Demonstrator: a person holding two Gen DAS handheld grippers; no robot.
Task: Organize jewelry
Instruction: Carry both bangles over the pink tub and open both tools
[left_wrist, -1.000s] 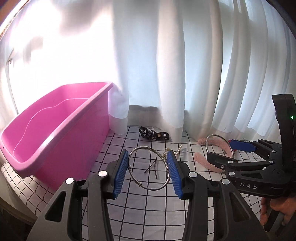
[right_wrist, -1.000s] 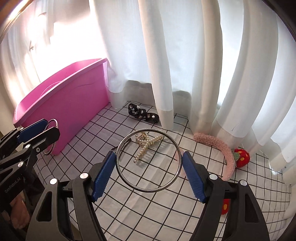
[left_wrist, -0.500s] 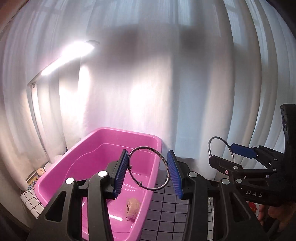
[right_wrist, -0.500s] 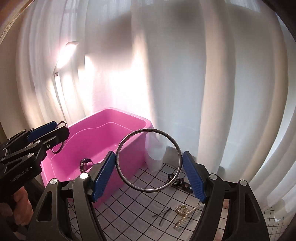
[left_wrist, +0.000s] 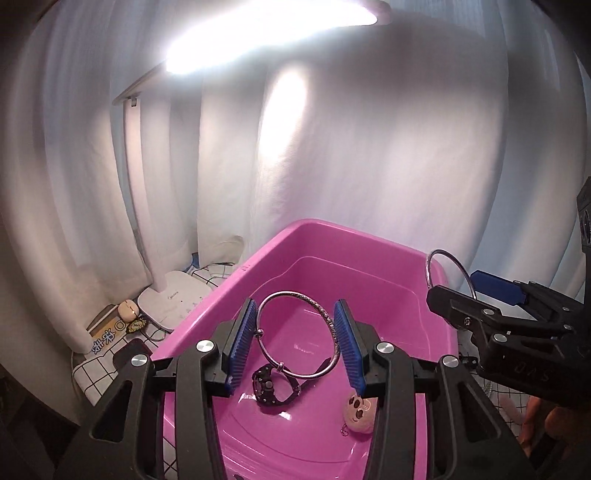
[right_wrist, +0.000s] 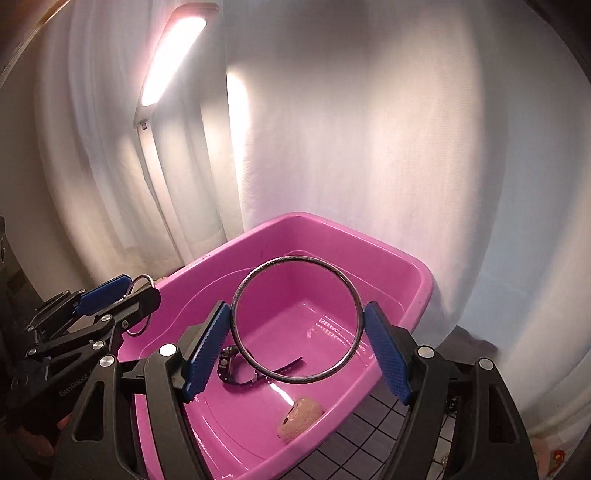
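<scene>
My left gripper (left_wrist: 295, 345) is shut on a silver bangle (left_wrist: 325, 312), held upright between its blue pads over the pink bin (left_wrist: 369, 280). My right gripper (right_wrist: 297, 350) is shut on a larger dark bangle (right_wrist: 295, 259), also above the pink bin (right_wrist: 332, 236). On the bin floor lie a black watch (left_wrist: 267, 387) (right_wrist: 231, 365) and a small pink plush face (left_wrist: 360, 410) (right_wrist: 301, 415). Each gripper appears at the edge of the other's view: the right gripper (left_wrist: 465, 291) and the left gripper (right_wrist: 140, 290).
A lit white desk lamp (left_wrist: 173, 295) stands left of the bin, its head (right_wrist: 173, 55) overhead. Small items (left_wrist: 125, 314) sit by its base. White curtains hang close behind. Checked cloth (right_wrist: 369, 435) shows right of the bin.
Both grippers swung left and rose from over the checked cloth to above the pink bin, each still holding its bangle.
</scene>
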